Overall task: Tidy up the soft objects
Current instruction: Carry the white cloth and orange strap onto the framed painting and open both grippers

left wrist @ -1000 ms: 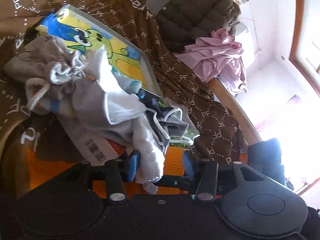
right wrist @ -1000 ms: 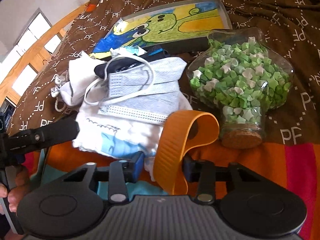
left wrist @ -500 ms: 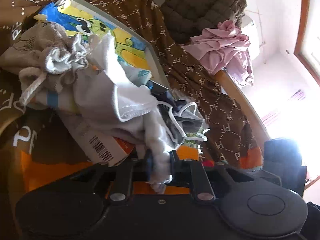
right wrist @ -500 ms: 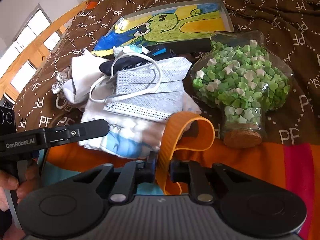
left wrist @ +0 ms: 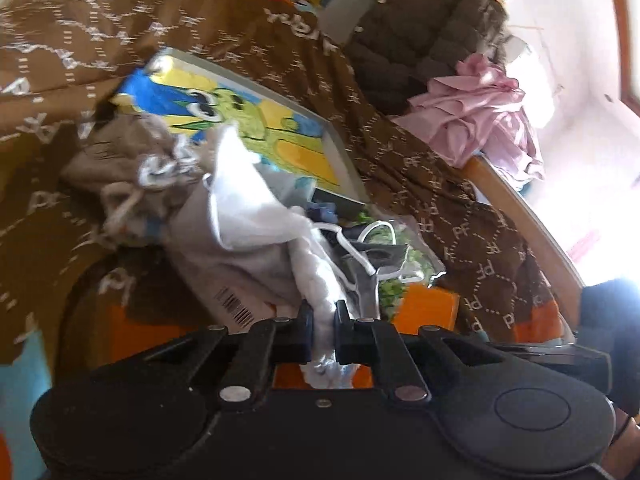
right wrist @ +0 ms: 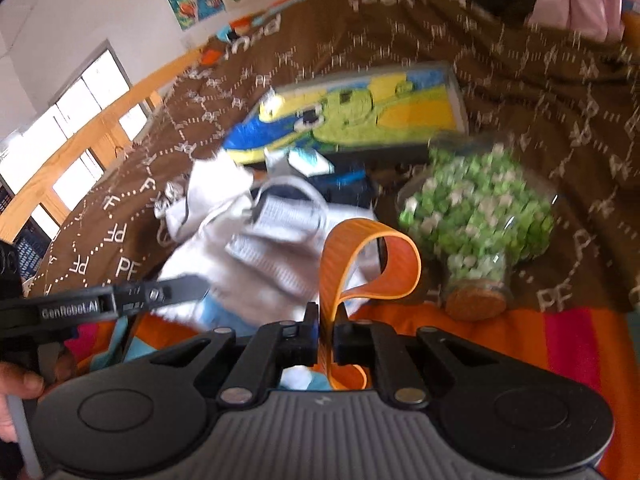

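Note:
A heap of soft things lies on the brown bedspread: a white cloth (left wrist: 256, 208), a beige drawstring pouch (left wrist: 132, 152) and grey face masks (right wrist: 276, 216). My left gripper (left wrist: 322, 332) is shut on a twisted end of the white cloth (left wrist: 320, 292). It also shows in the right wrist view (right wrist: 160, 290), at the left of the heap. My right gripper (right wrist: 327, 328) is shut on an orange rubber band (right wrist: 368, 256), whose loop stands up in front of the masks.
A framed cartoon picture (left wrist: 240, 120) lies behind the heap. A glass jar of green paper stars (right wrist: 476, 216) with a cork lies right of the band. A brown quilted jacket (left wrist: 424, 32) and pink cloth (left wrist: 476, 120) sit at the bed's far edge.
Both grippers closed: the left on the white cloth, the right on the orange band. Both have since lifted and pulled back a little; the views are blurred with motion.

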Demonstrator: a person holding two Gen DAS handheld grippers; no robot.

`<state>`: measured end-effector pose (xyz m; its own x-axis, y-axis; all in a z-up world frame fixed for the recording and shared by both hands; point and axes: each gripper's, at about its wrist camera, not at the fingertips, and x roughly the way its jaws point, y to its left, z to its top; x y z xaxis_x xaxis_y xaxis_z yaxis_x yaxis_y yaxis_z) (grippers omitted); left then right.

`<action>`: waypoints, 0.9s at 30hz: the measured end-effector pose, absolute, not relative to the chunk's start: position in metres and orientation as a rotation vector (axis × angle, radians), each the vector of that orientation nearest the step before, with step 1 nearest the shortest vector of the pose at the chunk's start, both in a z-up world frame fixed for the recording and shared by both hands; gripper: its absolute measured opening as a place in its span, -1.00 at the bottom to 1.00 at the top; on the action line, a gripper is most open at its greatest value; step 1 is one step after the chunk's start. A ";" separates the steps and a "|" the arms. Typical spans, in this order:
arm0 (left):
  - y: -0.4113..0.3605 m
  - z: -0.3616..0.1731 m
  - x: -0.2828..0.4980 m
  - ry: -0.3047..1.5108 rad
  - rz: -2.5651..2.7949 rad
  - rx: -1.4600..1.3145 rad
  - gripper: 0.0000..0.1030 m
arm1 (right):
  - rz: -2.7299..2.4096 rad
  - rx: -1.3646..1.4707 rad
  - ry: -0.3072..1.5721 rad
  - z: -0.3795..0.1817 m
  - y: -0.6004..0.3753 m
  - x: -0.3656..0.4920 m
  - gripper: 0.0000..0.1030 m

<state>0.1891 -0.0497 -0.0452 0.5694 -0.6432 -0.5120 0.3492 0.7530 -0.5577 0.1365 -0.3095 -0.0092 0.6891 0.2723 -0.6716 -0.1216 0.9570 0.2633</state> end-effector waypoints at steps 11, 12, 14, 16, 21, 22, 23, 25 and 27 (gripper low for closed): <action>-0.046 -0.011 0.123 0.629 -0.430 -0.215 -0.84 | 0.239 0.205 0.624 0.017 -0.302 0.116 -0.86; -0.048 -0.006 0.117 0.602 -0.417 -0.176 -0.84 | 0.245 0.203 0.613 0.019 -0.300 0.115 -0.86; -0.052 0.002 0.107 0.556 -0.400 -0.125 -0.84 | 0.256 0.197 0.594 0.023 -0.296 0.112 -0.86; -0.057 0.010 0.097 0.517 -0.389 -0.084 -0.84 | 0.266 0.196 0.572 0.027 -0.293 0.108 -0.86; -0.066 0.023 0.076 0.425 -0.369 0.002 -0.84 | 0.280 0.219 0.505 0.038 -0.290 0.098 -0.86; -0.068 0.025 0.072 0.409 -0.366 0.009 -0.84 | 0.277 0.225 0.494 0.040 -0.290 0.097 -0.86; -0.070 0.028 0.069 0.395 -0.366 0.007 -0.84 | 0.272 0.230 0.484 0.043 -0.290 0.095 -0.86; -0.068 0.035 0.064 0.381 -0.376 -0.023 -0.84 | 0.265 0.240 0.461 0.049 -0.290 0.093 -0.86; -0.064 0.044 0.064 0.376 -0.386 -0.054 -0.84 | 0.263 0.249 0.445 0.055 -0.288 0.092 -0.86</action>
<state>0.0643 -0.0641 0.0443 0.8584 -0.3772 -0.3478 0.3572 0.9259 -0.1226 0.0917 -0.2883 0.0554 0.8699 0.3026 -0.3895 -0.1948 0.9363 0.2923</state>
